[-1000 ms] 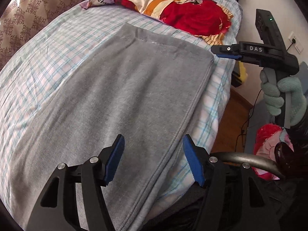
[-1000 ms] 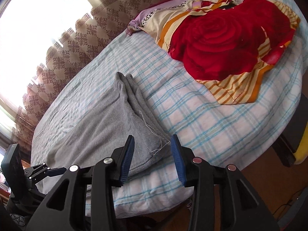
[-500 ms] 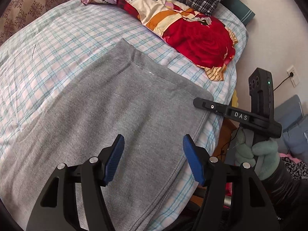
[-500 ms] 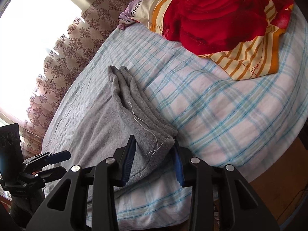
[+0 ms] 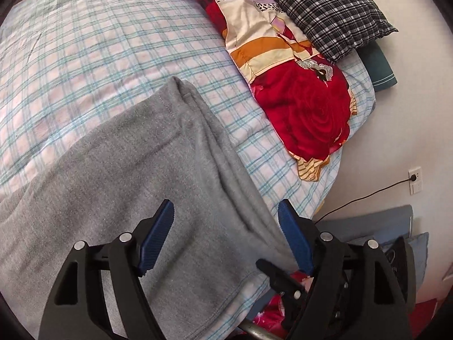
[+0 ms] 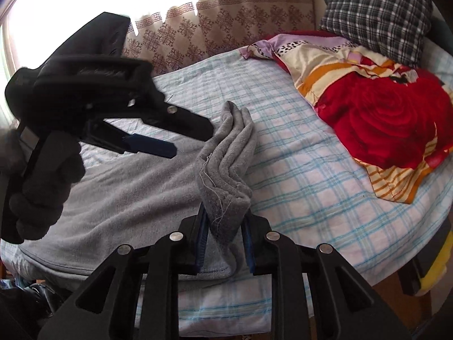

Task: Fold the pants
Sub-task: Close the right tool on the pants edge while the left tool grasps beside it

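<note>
Lying across the near half of the bed (image 5: 93, 65), the grey pants (image 5: 136, 175) are the one garment being worked on, and they look different from a second ago: then they lay flat as a broad grey panel, now their right-hand edge is bunched into a thick ridge of folds that rises off the sheet. That ridge runs straight into the right gripper (image 6: 223, 240), whose fingers (image 6: 201, 243) are closing on the gathered corner of the pants; the cloth sits squeezed between the two blue pads, a loose white thread hanging from it. A second ago those fingers stood apart just short of the corner.

Over the middle of the pants hangs the left gripper (image 5: 226, 238), its fingers (image 5: 157, 238) opening wider than before, with nothing between them but the cloth lying below, untouched. It has swung round, so the pillow end of the bed now fills its view.

My reading is that one corner is secured and the fold can begin once the left gripper takes its own hold; the pants are still one flat layer elsewhere, so the task is early.

Counting outward from the pants: one pair of pants, two grippers, one gloved hand (image 6: 42, 192) visible on the left tool. Beyond the pants toward the head of the bed lie one red rose-patterned blanket (image 5: 305, 113) and one black-and-white checked pillow (image 5: 320, 8). Behind the bed hangs one patterned curtain (image 6: 220, 28).
</note>
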A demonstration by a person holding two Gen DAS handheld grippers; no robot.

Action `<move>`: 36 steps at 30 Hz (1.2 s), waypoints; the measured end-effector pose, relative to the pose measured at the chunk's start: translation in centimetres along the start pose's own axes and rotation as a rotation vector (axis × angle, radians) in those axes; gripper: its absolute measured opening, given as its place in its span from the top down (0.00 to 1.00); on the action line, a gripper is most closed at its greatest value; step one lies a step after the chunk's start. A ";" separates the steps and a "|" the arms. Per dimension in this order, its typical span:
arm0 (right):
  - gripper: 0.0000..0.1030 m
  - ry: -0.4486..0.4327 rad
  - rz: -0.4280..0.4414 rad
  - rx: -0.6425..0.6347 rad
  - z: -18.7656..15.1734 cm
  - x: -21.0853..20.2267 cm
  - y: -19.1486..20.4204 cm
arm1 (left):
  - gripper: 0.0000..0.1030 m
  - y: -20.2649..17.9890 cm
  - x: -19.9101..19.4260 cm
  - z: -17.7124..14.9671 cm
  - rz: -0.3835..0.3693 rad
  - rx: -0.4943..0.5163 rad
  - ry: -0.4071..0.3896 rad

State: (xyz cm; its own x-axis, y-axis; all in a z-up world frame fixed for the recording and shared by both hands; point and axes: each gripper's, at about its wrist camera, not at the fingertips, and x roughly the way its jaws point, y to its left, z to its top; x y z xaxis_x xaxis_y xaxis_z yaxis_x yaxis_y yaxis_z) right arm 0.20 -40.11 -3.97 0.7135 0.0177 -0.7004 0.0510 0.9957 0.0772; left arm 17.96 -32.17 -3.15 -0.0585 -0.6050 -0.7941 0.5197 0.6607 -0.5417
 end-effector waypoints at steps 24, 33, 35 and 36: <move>0.80 -0.064 0.186 -0.156 2.3 -3.0 4.3 | 0.82 2.6 -2.1 0.7 0.079 -0.060 0.022; 0.80 -0.052 0.369 -0.182 3.9 -4.7 8.3 | 0.82 4.7 -9.9 -2.7 0.058 -0.093 -0.108; 0.80 -0.038 0.415 -0.198 4.1 -4.8 9.6 | 0.82 5.6 -11.7 -4.1 0.064 -0.109 -0.139; 0.80 -0.031 0.436 -0.209 4.0 -5.0 10.4 | 0.82 6.2 -12.6 -4.8 0.068 -0.118 -0.155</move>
State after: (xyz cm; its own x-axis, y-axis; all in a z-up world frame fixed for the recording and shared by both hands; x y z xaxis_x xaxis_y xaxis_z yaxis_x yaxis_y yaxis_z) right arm 0.00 -30.18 3.17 0.6581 0.4379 -0.6125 -0.3964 0.8931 0.2126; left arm 17.77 -18.33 2.15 0.1096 -0.6122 -0.7831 0.4140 0.7443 -0.5240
